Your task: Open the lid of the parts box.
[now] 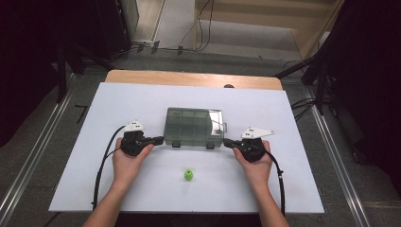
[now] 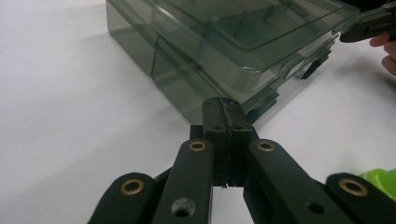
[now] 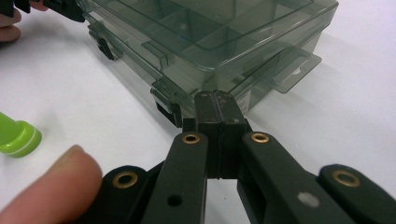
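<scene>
A smoky clear plastic organizer box (image 1: 194, 126) with its lid down lies mid-table, two dark latches on its near side. My left gripper (image 1: 161, 140) is shut and empty, its tips by the box's near left corner (image 2: 224, 88). My right gripper (image 1: 226, 141) is shut and empty too, its tips at the near right corner (image 3: 205, 79). In the left gripper view the pressed-together jaws of my left gripper (image 2: 226, 106) nearly touch the box wall; in the right gripper view my right gripper (image 3: 215, 100) sits by a latch (image 3: 166, 93). A small green cap-like piece (image 1: 188, 175) stands on the table in front of the box.
The white table top (image 1: 142, 101) has bare room around the box. Cables trail from both grippers toward the near edge. The green piece (image 3: 16, 135) lies left of my right gripper; a fingertip (image 3: 51, 186) shows close to the camera.
</scene>
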### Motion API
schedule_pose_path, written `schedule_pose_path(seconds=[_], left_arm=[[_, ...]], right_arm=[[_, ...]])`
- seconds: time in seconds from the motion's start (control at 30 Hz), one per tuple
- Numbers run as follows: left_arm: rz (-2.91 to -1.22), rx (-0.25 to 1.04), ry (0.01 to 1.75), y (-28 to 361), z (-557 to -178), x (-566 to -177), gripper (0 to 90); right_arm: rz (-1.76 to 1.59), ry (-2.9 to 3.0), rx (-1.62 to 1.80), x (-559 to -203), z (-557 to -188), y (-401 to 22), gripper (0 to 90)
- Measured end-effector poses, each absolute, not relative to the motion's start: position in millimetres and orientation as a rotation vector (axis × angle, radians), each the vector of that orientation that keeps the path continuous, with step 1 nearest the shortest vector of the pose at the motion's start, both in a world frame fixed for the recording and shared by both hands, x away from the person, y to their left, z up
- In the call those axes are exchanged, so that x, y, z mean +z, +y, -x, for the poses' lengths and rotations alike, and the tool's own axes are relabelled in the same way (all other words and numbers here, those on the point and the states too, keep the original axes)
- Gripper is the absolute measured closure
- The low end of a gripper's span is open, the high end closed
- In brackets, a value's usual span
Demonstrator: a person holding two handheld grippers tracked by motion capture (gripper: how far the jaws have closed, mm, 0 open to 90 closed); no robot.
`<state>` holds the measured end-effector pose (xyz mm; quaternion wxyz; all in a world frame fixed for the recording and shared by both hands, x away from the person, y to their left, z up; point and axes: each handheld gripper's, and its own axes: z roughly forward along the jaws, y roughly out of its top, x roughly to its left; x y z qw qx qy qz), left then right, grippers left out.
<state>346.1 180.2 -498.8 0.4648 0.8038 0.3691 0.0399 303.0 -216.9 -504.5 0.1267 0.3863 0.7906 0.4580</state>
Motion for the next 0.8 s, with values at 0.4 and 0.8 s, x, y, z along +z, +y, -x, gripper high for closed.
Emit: schedule_pose_path(seconds=[0.4, 0.8], left_arm=[[-1.892, 0.130, 0.857, 176.5, -344.6, -483.6, 88.8], [-1.837, 0.144, 0.832, 175.7, -353.2, -469.5, 88.8]], right_arm=[[-1.116, 2.266, 1.394, -493.3, -303.1, -219.5, 87.8], [-1.100, 2.245, 1.439, -475.4, -312.4, -221.0, 87.8]])
